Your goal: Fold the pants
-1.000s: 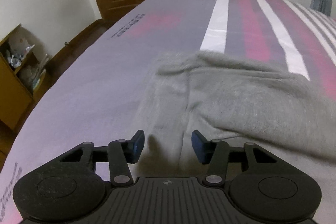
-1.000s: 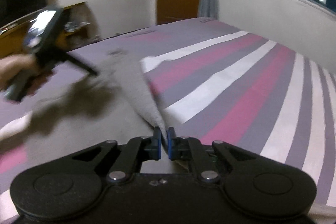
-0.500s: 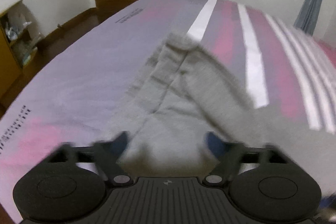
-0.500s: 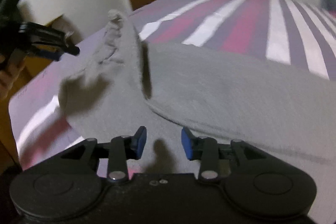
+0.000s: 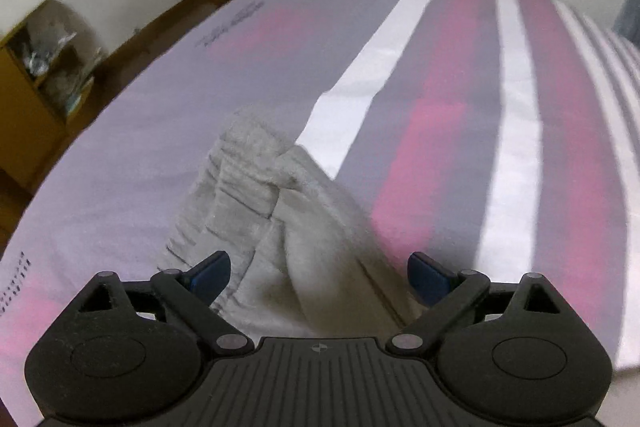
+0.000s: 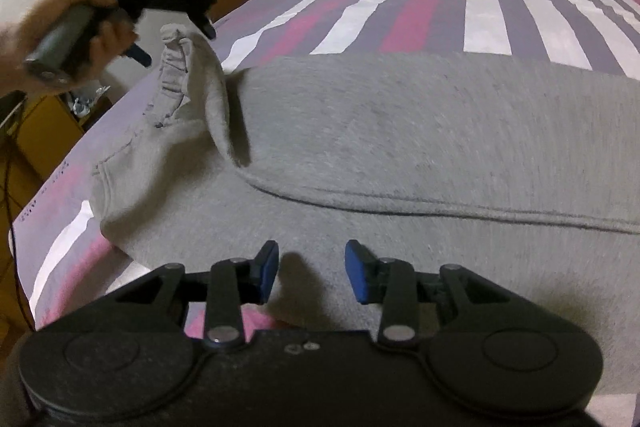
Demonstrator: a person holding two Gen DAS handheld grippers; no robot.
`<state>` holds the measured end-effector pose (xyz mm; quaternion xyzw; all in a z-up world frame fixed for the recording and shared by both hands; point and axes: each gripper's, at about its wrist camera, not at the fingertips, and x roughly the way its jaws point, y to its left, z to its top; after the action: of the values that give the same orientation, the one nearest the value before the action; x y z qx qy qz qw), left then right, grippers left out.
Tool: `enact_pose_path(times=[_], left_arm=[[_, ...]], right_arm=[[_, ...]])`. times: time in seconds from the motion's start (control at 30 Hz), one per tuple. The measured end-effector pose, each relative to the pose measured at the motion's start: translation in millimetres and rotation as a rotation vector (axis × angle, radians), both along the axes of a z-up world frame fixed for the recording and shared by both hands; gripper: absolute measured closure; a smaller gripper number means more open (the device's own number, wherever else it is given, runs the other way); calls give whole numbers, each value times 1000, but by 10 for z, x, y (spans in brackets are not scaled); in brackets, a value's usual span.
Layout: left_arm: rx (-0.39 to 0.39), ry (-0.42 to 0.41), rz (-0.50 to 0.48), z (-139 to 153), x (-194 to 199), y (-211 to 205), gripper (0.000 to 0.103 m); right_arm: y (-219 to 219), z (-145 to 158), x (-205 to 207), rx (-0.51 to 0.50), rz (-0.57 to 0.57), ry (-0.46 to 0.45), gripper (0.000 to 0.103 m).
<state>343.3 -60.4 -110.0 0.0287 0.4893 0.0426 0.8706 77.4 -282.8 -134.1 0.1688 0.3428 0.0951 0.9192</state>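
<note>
Pants (image 6: 400, 131) flat on bed (image 6: 488, 7), beneath both grippers' parted, empty jaws, untouched.

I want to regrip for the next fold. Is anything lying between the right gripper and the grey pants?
Nothing visible does. The right gripper hangs open right over the grey pants, bare fabric under its fingers. The left gripper, also open, is off by the bunched end, out of the way.

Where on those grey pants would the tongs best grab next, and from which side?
Probably the bunched end of the pants that stands up off the bed. Raised and crumpled, it lets fingers close around it from above; the flat legs offer only their edges.
</note>
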Motion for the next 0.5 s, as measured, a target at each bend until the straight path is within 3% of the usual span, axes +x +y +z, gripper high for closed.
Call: enact_pose_path(times=[0.03,0.07,0.17,0.23,0.33,0.5], left_arm=[[-23,-3,25,-37,12,66,27],[-66,-13,52,-60,-14,156,52],[-210,-14,76,-128,-193,452,91],[-234,-45,62,-125,-393,618,92],[-299,-91,62,-112,-709,911,94],[-358,-85,68,-280,-951,1238,94]], right_arm=[[-21,0,-10,9,-3,2,66],[-6,10,14,17,-6,4,66],[-21,22,16,38,-13,10,63],[-56,31,18,67,-24,16,57],[-157,43,26,144,-69,31,57],[-467,-118,162,399,-203,60,63]])
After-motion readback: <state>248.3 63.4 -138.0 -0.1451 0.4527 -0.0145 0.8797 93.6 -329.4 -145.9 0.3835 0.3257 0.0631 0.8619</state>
